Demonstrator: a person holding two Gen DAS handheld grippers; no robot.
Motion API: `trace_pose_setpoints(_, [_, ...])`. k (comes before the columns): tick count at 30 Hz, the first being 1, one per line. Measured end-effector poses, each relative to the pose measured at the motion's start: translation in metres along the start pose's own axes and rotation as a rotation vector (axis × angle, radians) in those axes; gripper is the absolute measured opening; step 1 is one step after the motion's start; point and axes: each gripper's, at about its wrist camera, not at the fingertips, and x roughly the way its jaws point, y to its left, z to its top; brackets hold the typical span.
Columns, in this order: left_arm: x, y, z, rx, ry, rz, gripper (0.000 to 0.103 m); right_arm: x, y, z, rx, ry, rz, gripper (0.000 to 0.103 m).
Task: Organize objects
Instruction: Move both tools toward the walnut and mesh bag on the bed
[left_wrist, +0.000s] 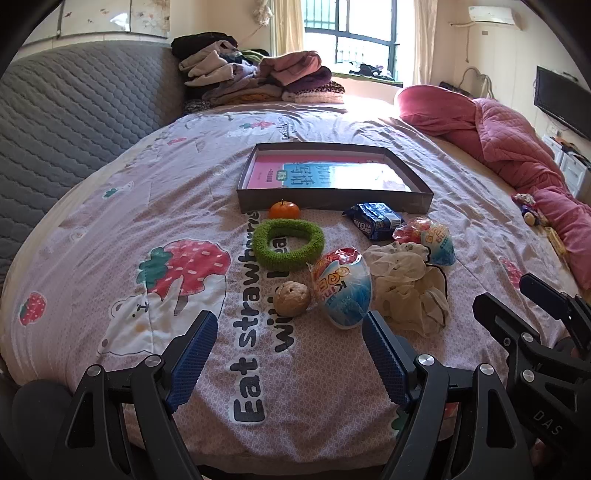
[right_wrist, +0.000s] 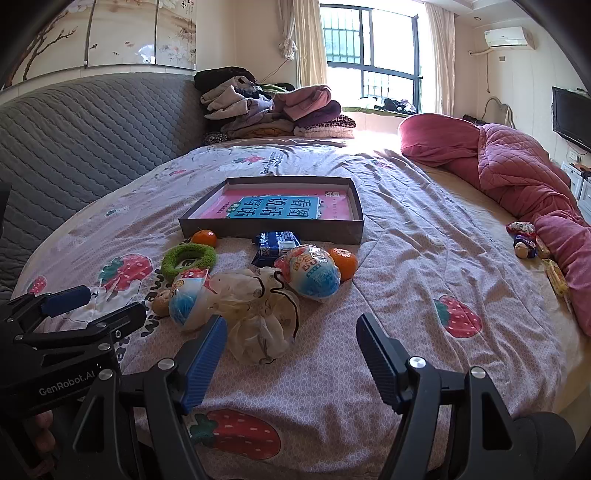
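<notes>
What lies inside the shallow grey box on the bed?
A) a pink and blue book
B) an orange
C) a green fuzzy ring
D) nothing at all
A: the pink and blue book lies flat inside the box, while the green ring and the orange sit on the bedcover in front of it.

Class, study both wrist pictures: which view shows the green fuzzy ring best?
The left wrist view: the green ring lies whole and large near the middle, its hole open to view. In the right wrist view the ring appears smaller and flatter, its near edge touching a wrapped egg.
</notes>
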Motion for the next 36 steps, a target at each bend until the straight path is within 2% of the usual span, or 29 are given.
trace_pose_setpoints(36, [-0.005, 0.002, 0.001, -0.002, -0.02, -0.004, 0.082, -0.011, 0.001, 0.003, -0.013, -0.052, -0.022, 0.072])
